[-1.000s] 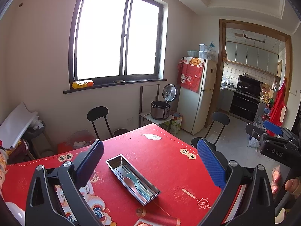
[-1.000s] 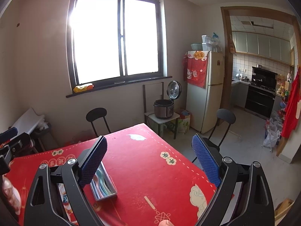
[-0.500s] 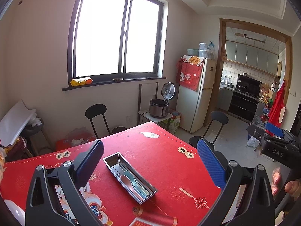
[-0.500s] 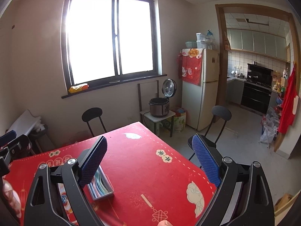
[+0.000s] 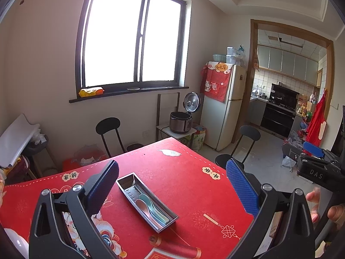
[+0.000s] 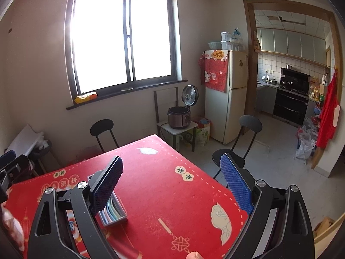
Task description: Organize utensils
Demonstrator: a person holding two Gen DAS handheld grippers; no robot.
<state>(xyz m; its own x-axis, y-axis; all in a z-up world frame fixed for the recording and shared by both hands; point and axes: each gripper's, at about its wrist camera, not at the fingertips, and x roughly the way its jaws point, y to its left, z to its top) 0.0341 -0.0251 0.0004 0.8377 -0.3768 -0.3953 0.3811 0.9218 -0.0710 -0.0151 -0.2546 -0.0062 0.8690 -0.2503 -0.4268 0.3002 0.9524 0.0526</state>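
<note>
left wrist view is showing the left gripper (image 5: pixel 172 181) spread wide and carrying nothing, hanging above the metal tray (image 5: pixel 146 200) on the red tablecloth (image 5: pixel 183 172), where the pastel spoons (image 5: pixel 151 209) are lying together; the right gripper (image 6: pixel 171 181) is likewise gaping empty. sorting is looking finished, so the next move is probably calling only for pulling both away

The surface (image 5: pixel 183 179) wears a red cloth with white clouds and a dashed border, the tray (image 5: pixel 129 178) is silver steel holding pink and mint-green spoons (image 5: pixel 151 208), and each black tool (image 5: pixel 172 185) carries blue textured pads (image 5: pixel 241 185).
</note>
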